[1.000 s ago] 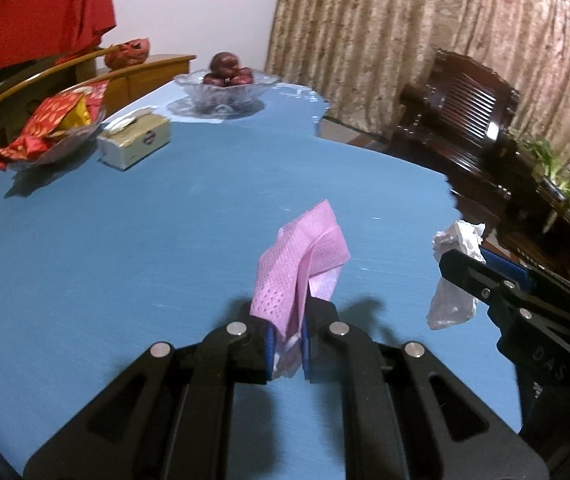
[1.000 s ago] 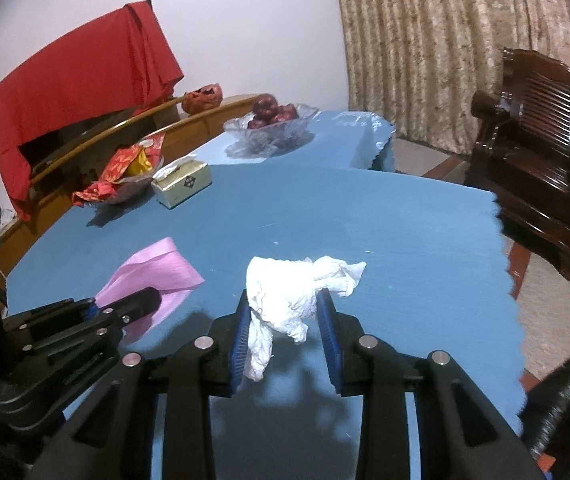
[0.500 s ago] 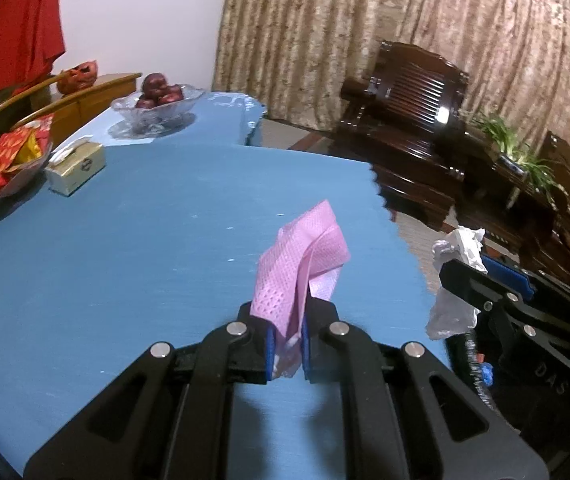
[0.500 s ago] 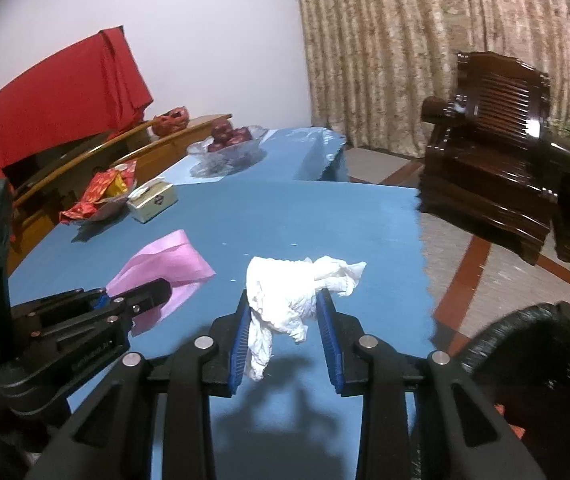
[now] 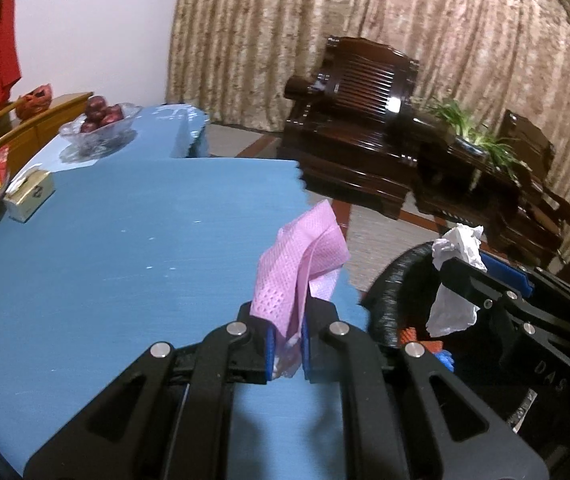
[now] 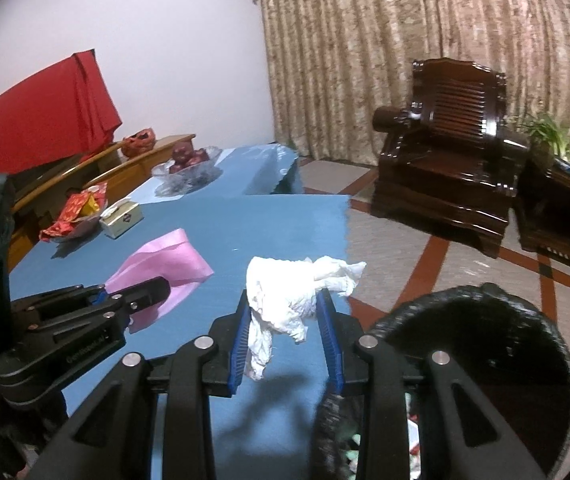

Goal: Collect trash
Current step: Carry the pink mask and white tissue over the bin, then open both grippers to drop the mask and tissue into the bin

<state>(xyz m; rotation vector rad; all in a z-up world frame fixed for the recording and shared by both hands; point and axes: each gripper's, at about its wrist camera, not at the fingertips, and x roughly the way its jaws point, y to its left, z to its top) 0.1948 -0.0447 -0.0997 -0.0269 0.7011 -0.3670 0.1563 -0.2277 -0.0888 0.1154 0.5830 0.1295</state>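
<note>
Left wrist view first: the left gripper is clamped tight on a pink napkin, which sticks up over the edge of the blue table. Off to the right you can see the black trash bin on the floor, with the right gripper holding a white tissue right over it.

Right wrist view: the right gripper is squeezed on that crumpled white tissue, and the bin's rim sits just below and to the right. The left gripper with the pink napkin is beside it.

So I'd say both pieces are picked up, neither dropped yet. Bin's right there, just the release left.
</note>
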